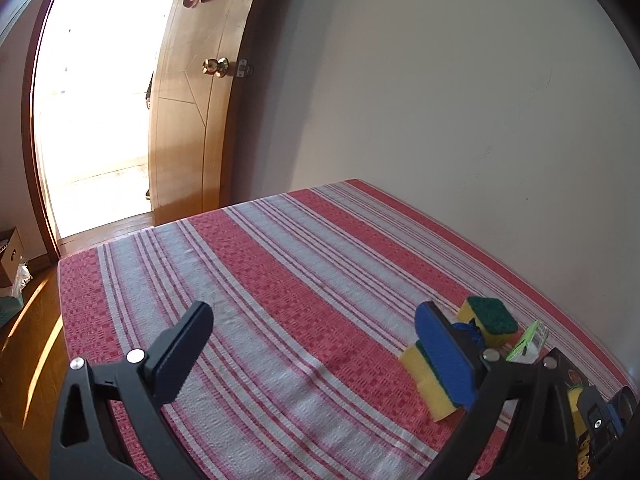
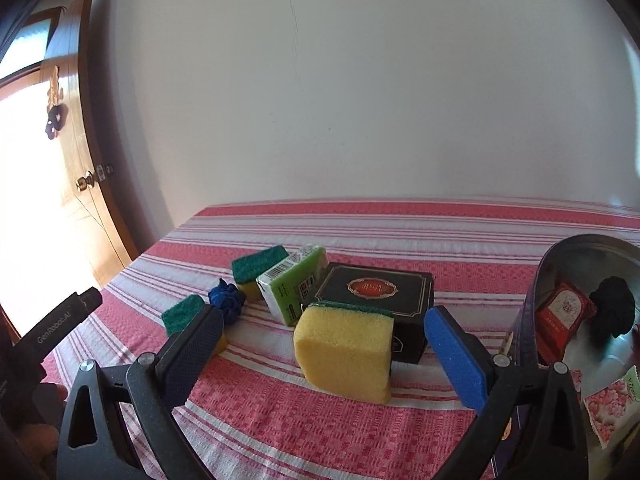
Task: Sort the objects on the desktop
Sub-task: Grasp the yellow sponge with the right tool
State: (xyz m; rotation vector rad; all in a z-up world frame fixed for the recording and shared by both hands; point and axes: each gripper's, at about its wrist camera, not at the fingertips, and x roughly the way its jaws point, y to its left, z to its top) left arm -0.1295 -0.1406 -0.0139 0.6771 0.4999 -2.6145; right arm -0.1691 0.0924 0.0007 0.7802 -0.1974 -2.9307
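Approach step: right claw point(image 2: 324, 354) spread wide before the nearest sponge point(image 2: 344, 350) — advance, then clamp; left claw point(image 1: 316, 354) spread, idle.

A red-and-white striped cloth point(image 2: 360, 420) covered the counter; on it lay three sponges point(image 2: 344, 354), a blue scrunchie point(image 2: 227, 300), a green packet point(image 2: 294, 286), a black box point(image 2: 384, 300) and a metal tin point(image 2: 536, 292).

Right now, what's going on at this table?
A person is sorting clutter on a striped tablecloth with two grippers. The right hand-held gripper is open around a yellow sponge, not yet closed on it. The left hand-held gripper is open and empty over bare cloth. A metal tin on the right already holds a red packet and something black. Two more sponges, a green packet, a black box and a blue scrunchie remain out.
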